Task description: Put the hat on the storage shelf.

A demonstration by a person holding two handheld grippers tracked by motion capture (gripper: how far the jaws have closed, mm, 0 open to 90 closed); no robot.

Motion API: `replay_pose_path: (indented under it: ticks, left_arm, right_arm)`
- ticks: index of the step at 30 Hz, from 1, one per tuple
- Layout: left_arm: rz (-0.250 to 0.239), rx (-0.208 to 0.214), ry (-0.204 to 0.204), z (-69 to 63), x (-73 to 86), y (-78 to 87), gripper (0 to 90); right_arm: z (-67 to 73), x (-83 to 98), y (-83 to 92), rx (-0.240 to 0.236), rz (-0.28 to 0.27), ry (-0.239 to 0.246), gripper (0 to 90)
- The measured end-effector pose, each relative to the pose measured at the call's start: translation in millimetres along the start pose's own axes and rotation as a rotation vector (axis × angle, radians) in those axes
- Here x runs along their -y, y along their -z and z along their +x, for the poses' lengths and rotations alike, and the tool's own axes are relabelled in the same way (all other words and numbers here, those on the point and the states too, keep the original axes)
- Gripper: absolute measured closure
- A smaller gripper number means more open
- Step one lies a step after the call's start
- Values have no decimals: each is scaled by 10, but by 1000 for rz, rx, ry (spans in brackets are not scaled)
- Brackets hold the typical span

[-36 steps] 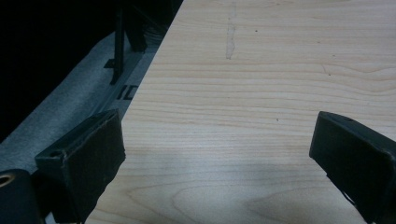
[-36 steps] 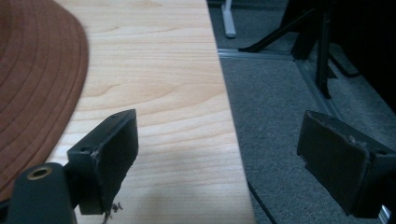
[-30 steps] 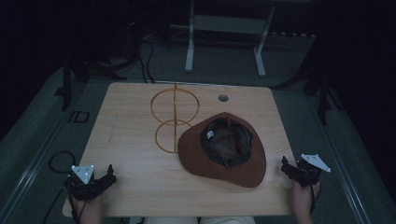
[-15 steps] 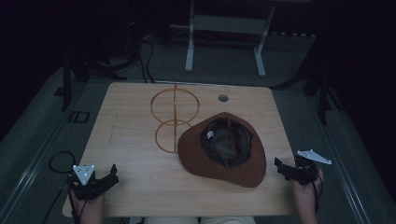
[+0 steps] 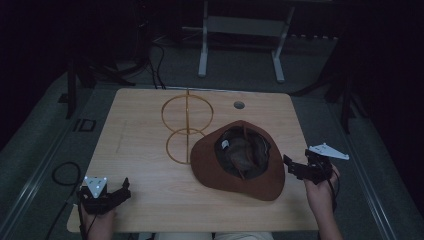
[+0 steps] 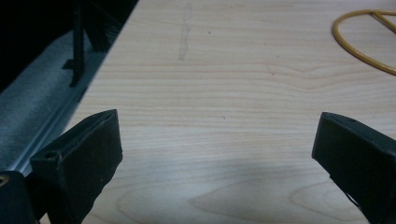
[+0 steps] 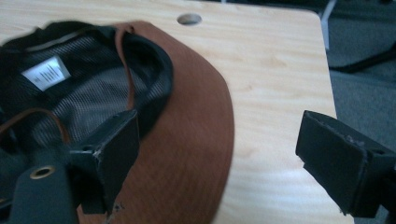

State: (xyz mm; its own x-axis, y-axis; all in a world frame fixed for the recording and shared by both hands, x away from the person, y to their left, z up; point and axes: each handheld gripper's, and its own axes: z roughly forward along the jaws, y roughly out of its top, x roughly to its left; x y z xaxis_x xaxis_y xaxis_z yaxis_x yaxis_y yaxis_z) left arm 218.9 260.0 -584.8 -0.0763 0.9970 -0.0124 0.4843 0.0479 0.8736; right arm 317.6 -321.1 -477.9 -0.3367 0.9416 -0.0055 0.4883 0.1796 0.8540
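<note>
On the pale wooden table in a dark room, we see an upturned brown felt hat right of centre. Our right gripper, jaws wide, sits at its three o'clock, nearer; our left gripper is wide too.

Left gripper: held low at the near left, jaws spread wide.
Right gripper: raised at the near right, jaws wide apart.
Right hand: wrapped round its handle.
</note>
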Motion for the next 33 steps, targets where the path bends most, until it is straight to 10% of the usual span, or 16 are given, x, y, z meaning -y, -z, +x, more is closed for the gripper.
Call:
replay_pose_path:
  ticks: [19, 33]
  left_arm:
    - [44, -26, -26, -13, 6, -18, 23]
    - [27, -32, -26, 5, -6, -3, 22]
  right_arm:
    - [431, -515, -586, -56, 61, 52, 140]
    - [409, -366, -1269, 12, 241, 98, 162]
